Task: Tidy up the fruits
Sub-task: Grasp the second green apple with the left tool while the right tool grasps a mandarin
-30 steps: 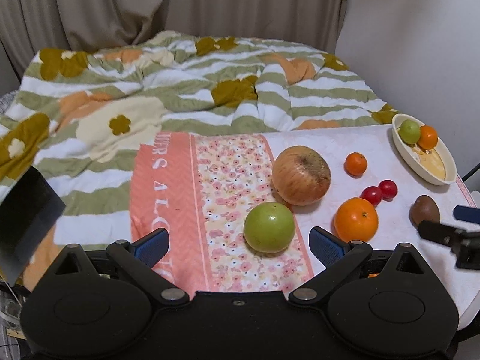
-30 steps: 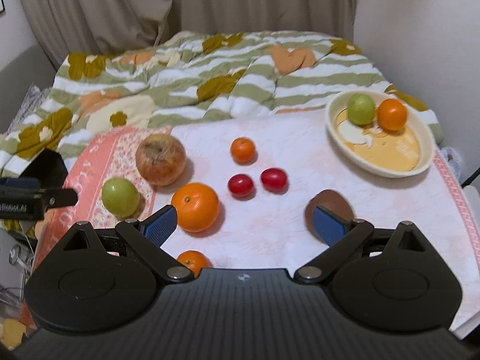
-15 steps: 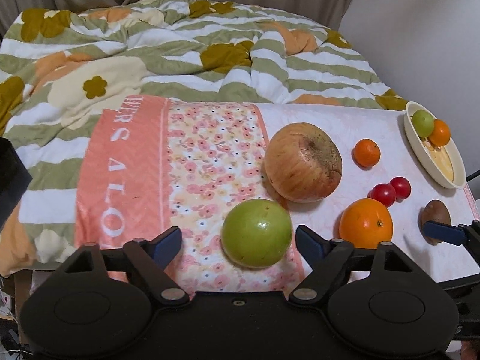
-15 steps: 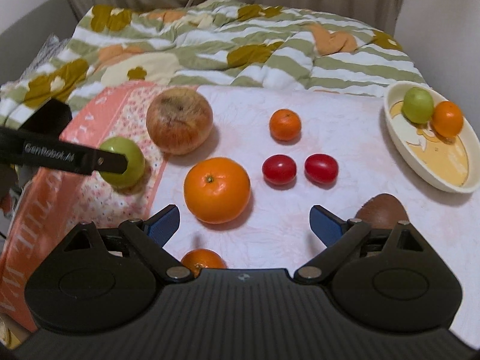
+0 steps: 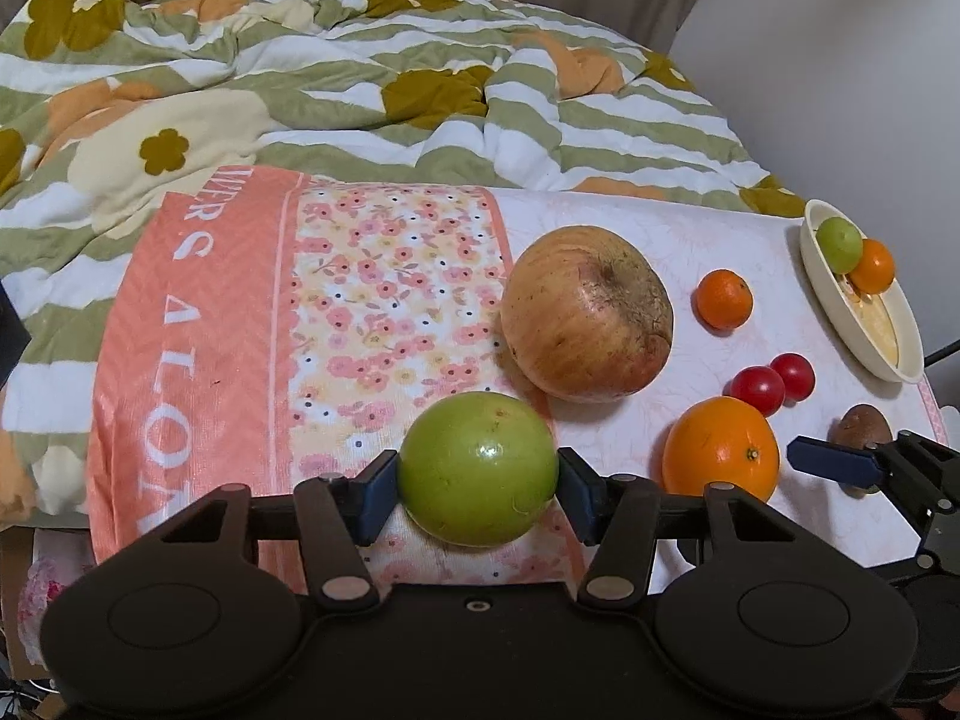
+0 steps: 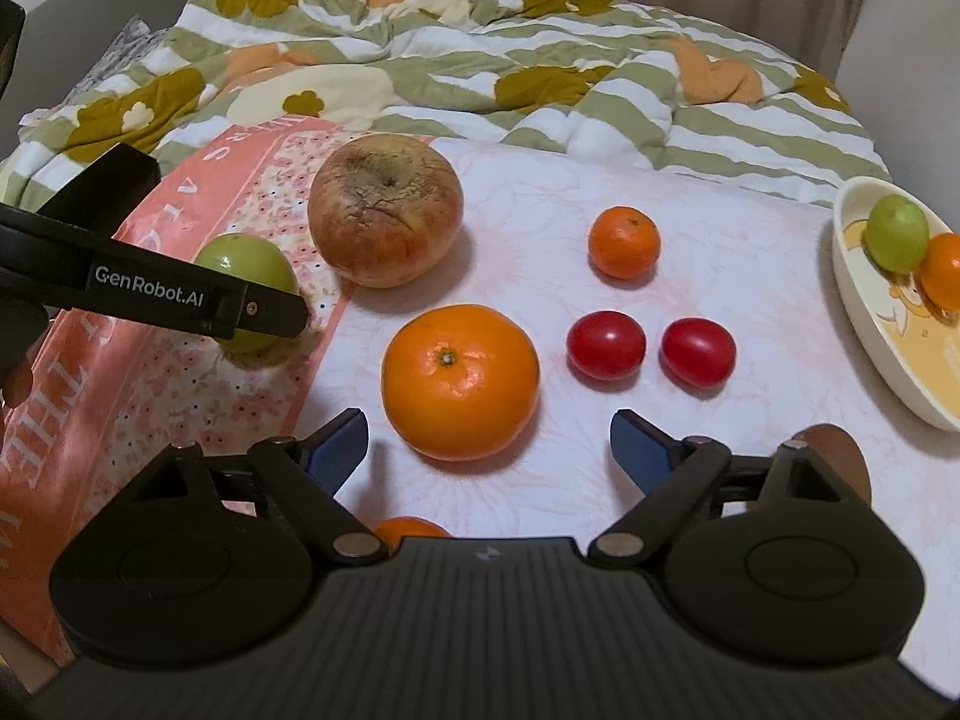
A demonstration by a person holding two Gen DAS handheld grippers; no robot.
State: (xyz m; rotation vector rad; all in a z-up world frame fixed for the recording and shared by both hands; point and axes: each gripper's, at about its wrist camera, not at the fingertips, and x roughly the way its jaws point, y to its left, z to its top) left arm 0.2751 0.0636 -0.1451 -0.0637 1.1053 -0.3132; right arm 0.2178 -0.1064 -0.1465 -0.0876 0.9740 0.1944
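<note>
A green apple lies on the floral cloth. My left gripper is closing on it, and both blue pads touch its sides. The same apple shows in the right wrist view behind the left gripper's finger. My right gripper stands wide and is starting to close. The big orange sits just ahead between its fingers, untouched. A cream bowl at the right holds a green fruit and a small orange.
On the white table top lie a large reddish apple, a mandarin, two cherry tomatoes and a brown kiwi half hidden by my right gripper. Another small orange peeks under it. A striped quilt lies behind.
My left gripper came down and forward over the green apple and its jaws closed in to the fruit's sides. The right gripper dropped toward the big orange, away from the kiwi.
</note>
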